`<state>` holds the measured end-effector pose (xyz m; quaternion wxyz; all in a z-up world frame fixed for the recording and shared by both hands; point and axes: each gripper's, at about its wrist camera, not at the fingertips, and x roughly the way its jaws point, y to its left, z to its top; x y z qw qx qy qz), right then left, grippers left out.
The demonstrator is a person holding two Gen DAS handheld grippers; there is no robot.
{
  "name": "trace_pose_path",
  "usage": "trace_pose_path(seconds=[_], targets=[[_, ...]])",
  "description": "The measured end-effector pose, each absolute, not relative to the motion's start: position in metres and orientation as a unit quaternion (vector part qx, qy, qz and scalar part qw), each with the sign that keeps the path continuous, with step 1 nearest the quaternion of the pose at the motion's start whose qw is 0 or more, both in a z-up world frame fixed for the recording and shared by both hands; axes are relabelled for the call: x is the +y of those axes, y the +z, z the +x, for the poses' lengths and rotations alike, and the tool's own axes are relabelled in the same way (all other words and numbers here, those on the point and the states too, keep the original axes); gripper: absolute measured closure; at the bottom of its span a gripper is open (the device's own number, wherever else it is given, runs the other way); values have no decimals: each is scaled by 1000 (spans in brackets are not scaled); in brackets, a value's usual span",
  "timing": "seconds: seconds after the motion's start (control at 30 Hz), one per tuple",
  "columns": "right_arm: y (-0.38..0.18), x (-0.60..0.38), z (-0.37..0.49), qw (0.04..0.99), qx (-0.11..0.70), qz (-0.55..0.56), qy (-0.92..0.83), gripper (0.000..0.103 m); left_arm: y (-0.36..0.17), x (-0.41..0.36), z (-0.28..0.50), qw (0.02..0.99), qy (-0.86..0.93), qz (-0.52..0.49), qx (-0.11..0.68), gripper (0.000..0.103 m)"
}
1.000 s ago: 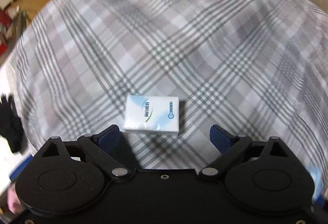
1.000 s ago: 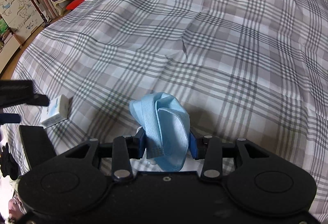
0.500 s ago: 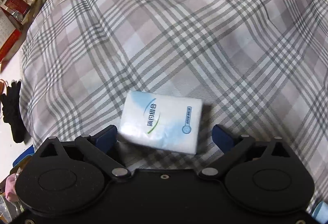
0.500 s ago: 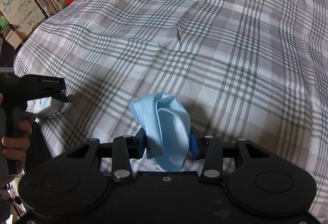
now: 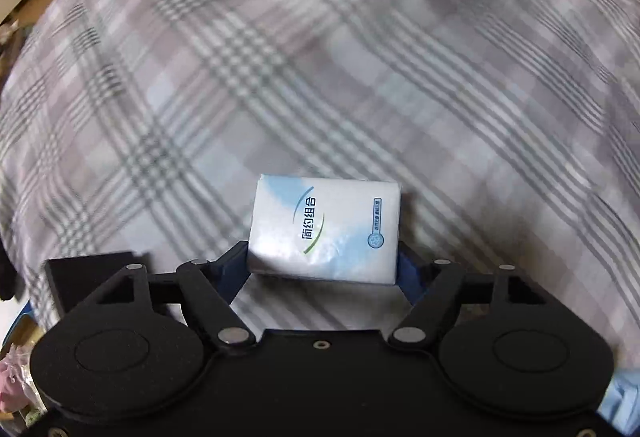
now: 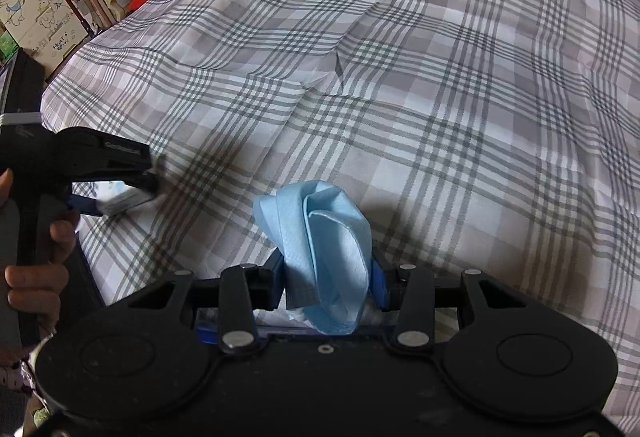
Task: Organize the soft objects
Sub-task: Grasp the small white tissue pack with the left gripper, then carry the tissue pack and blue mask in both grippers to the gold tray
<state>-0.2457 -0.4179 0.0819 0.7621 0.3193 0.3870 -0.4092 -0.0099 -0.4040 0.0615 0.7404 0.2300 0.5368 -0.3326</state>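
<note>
A moment ago our left gripper (image 5: 322,269) was spread wide; now it pinches the tissue pack (image 5: 325,233) near the bed (image 5: 360,77) edge. Our right gripper (image 6: 328,283) still squeezes the blue cloth (image 6: 320,237). We think both can go to their spot now.

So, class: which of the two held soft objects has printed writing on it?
The white tissue pack in the left gripper; the right gripper holds a plain blue cloth.
</note>
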Motion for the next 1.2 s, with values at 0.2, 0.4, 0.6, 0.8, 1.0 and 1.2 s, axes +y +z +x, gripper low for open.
trace_pose_path(seconds=[0.2,0.4,0.6,0.8,1.0,1.2], targets=[[93,-416,-262,759,378,319,-423,61,85,-404,-34,729,-376,228,525,34],[111,-406,-285,757,365,314,-441,61,123,-389,-72,719,-425,235,497,34],[132,-388,-312,761,350,311,-449,62,154,-362,-111,706,-463,241,479,34],[150,-360,-341,770,338,311,-443,62,171,-324,-143,698,-470,256,475,34],[153,-321,-362,776,349,306,-427,62,169,-280,-168,682,-466,277,491,33],[142,-279,-372,779,373,307,-400,62,160,-231,-181,667,-461,284,512,33]])
